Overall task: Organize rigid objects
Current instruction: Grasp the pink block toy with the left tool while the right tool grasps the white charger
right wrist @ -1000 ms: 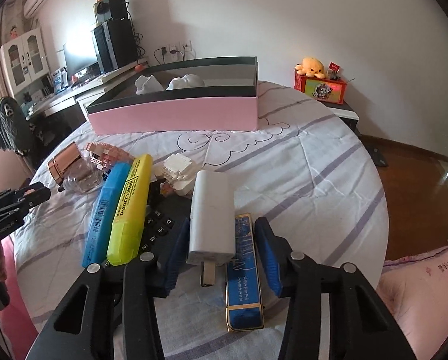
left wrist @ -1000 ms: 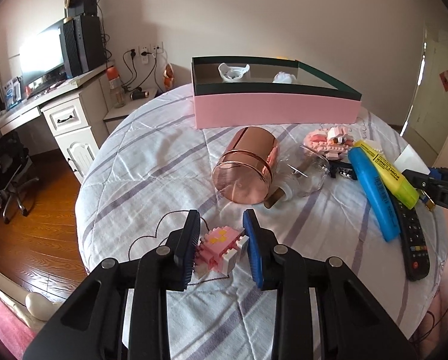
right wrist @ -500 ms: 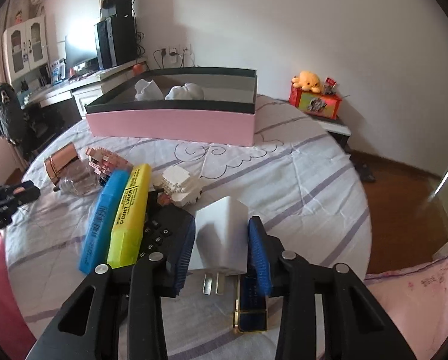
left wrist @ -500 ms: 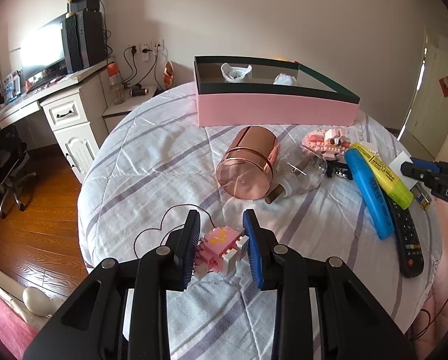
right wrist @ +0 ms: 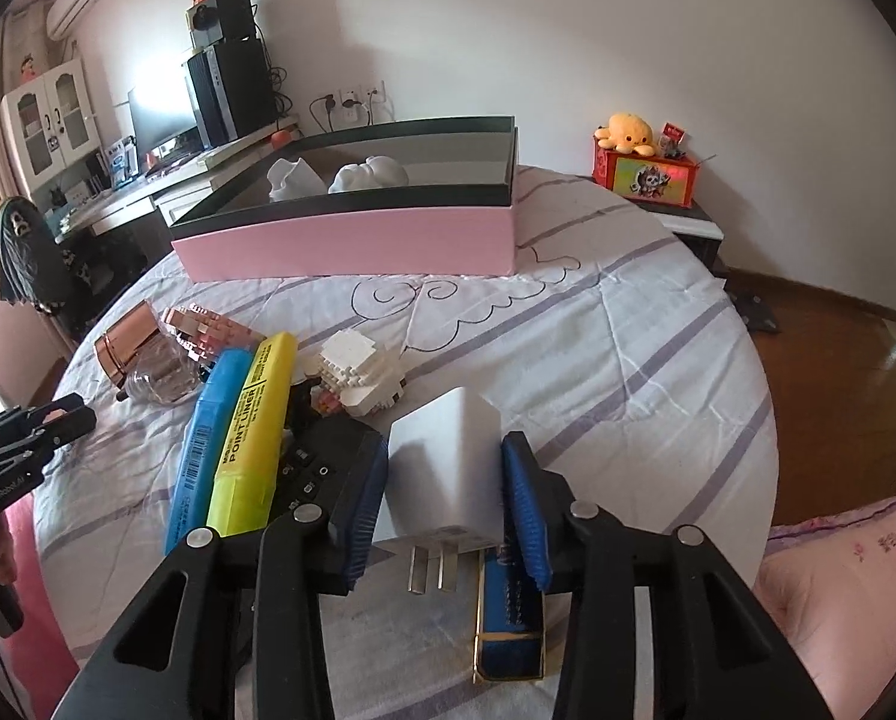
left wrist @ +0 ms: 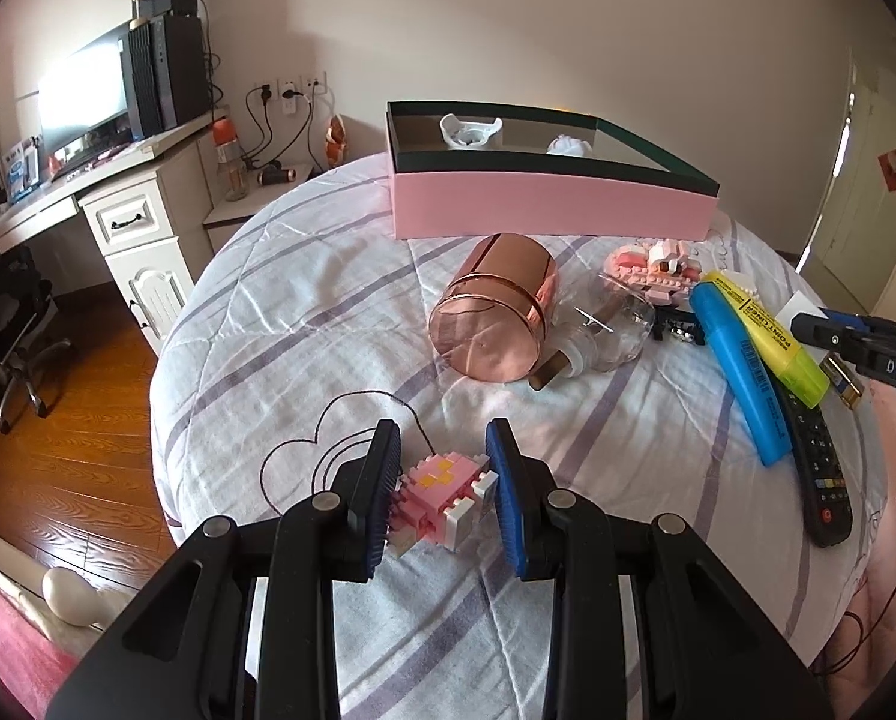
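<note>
My left gripper (left wrist: pixel 441 468) is shut on a pink and white brick toy (left wrist: pixel 441 495), held just above the striped bedspread. My right gripper (right wrist: pixel 441 474) is shut on a white charger plug (right wrist: pixel 441 489), lifted off the bed with its prongs pointing back at me. The pink box (left wrist: pixel 553 204) with dark rim stands at the far side; it also shows in the right wrist view (right wrist: pixel 351 243) with two white objects inside.
A rose-gold cup (left wrist: pixel 496 315) and a glass bottle (left wrist: pixel 613 333) lie mid-bed. Blue marker (right wrist: pixel 204 450), yellow highlighter (right wrist: pixel 252 429), black remote (right wrist: pixel 309 471), white brick toy (right wrist: pixel 360 381) and a blue lighter (right wrist: pixel 508 630) lie by my right gripper. A pink brick model (left wrist: pixel 655 273) sits near the box.
My right gripper has closed on the charger plug and lifted it, tipping it upright. My left gripper has kept its hold on the brick toy and lifted slightly.
</note>
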Demonstrator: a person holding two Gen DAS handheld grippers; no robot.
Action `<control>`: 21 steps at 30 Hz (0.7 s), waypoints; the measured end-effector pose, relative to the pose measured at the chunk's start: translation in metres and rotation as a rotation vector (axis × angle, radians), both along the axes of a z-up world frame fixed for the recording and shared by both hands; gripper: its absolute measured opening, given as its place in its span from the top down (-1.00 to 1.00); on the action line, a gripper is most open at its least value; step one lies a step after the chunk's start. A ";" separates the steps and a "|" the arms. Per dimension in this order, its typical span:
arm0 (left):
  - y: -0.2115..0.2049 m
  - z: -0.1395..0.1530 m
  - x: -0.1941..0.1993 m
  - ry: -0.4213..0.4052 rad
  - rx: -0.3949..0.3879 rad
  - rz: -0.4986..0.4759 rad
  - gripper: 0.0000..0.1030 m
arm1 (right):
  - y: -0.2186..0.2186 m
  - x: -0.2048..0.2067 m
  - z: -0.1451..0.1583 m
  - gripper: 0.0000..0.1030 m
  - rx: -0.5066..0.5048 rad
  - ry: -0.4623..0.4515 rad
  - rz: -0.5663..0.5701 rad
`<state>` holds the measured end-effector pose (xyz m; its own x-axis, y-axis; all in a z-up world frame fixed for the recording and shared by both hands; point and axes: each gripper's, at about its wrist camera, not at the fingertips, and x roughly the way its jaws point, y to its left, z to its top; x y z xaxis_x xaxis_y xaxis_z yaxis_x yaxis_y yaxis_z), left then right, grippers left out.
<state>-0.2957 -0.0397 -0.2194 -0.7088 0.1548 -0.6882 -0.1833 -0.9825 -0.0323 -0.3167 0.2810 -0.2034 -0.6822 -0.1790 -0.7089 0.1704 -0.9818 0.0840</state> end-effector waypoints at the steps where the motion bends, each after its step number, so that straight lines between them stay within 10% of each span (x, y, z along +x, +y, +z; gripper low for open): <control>1: 0.000 0.000 0.000 0.000 0.000 -0.001 0.42 | -0.002 0.001 0.000 0.26 0.015 -0.001 0.004; 21: -0.003 0.008 0.003 0.028 0.007 -0.004 0.42 | -0.018 0.009 0.000 0.54 -0.027 -0.015 0.074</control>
<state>-0.2922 -0.0425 -0.2112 -0.7270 0.1624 -0.6672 -0.1877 -0.9816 -0.0344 -0.3078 0.2633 -0.2033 -0.6559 -0.2483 -0.7128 0.2414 -0.9637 0.1136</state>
